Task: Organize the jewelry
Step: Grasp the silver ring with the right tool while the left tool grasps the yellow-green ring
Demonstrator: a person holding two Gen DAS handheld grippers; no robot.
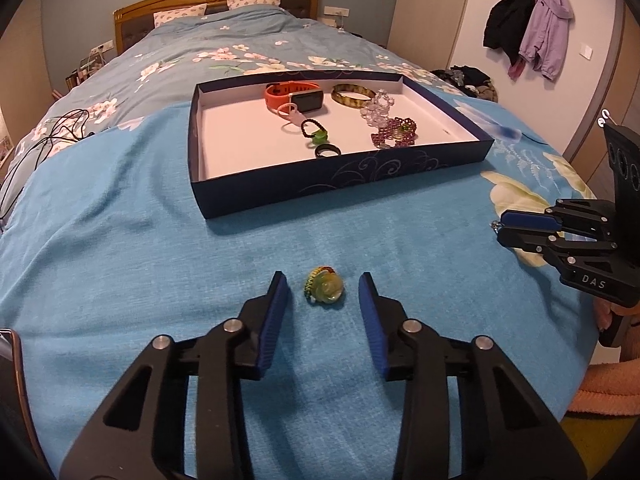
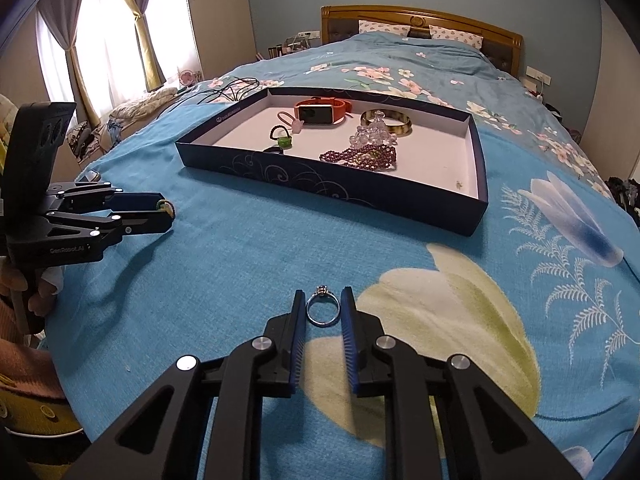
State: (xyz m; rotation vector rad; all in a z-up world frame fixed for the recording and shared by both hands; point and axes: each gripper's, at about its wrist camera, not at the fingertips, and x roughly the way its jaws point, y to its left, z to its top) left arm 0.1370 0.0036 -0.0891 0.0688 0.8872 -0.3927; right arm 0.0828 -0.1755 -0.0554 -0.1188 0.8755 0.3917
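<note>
A green flower-shaped ring (image 1: 325, 290) lies on the blue blanket between the fingers of my left gripper (image 1: 323, 278), which stands open with a gap on each side of it. A silver ring with a small stone (image 2: 323, 312) lies flat between the pads of my right gripper (image 2: 322, 293), and both pads touch its band. Beyond them sits the dark blue box (image 1: 340, 176) with a white floor. It holds an orange watch (image 1: 296, 94), a bangle (image 1: 354, 94), clear beads (image 1: 376, 106), a purple bead bracelet (image 1: 394, 132) and a black ring (image 1: 328, 152).
Black cables (image 1: 60, 128) lie on the bed left of the box. Coats (image 1: 528, 36) hang on the wall at the right. The bed's edge drops off close to the right gripper (image 1: 500, 228). A hand in a pink sleeve (image 1: 616, 320) holds that gripper.
</note>
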